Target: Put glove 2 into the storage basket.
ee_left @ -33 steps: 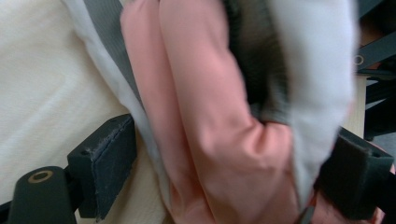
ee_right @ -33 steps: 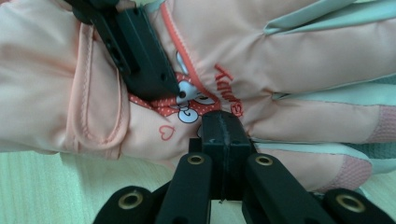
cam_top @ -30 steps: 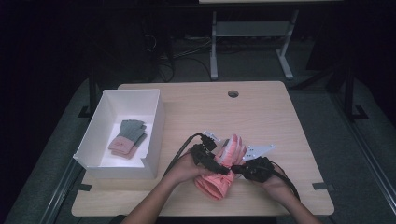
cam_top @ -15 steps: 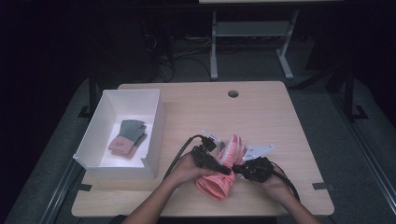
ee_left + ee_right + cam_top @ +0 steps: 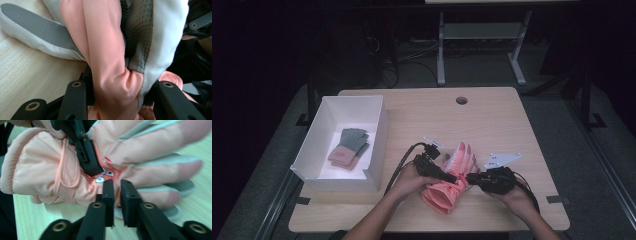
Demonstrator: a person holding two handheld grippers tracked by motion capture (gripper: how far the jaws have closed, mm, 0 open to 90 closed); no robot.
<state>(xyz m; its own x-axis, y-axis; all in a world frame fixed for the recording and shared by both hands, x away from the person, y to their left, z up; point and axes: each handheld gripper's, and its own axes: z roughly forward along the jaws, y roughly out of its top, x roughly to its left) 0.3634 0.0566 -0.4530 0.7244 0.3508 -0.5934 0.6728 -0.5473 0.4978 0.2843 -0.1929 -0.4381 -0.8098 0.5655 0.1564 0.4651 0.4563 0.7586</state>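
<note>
A pink padded glove (image 5: 447, 187) with grey-and-white palm sides lies near the table's front edge. Its fingers point away from me. My left gripper (image 5: 455, 179) comes in from the left, and its jaws have just been closing. The left gripper view shows my left gripper (image 5: 121, 86) pressing bunched pink and white fabric (image 5: 107, 50). My right gripper (image 5: 468, 176) meets the glove from the right, and its jaws have just been opening. In the right gripper view my right gripper (image 5: 117, 182) has a narrow empty gap, just below a small metal clip (image 5: 102, 176) on the glove (image 5: 45, 170).
A white box (image 5: 379, 132) stands at the table's left and holds a grey-and-pink pair of gloves (image 5: 349, 146). A round cable hole (image 5: 461, 100) sits at the back of the table (image 5: 492, 120). Cables trail from both grippers toward me.
</note>
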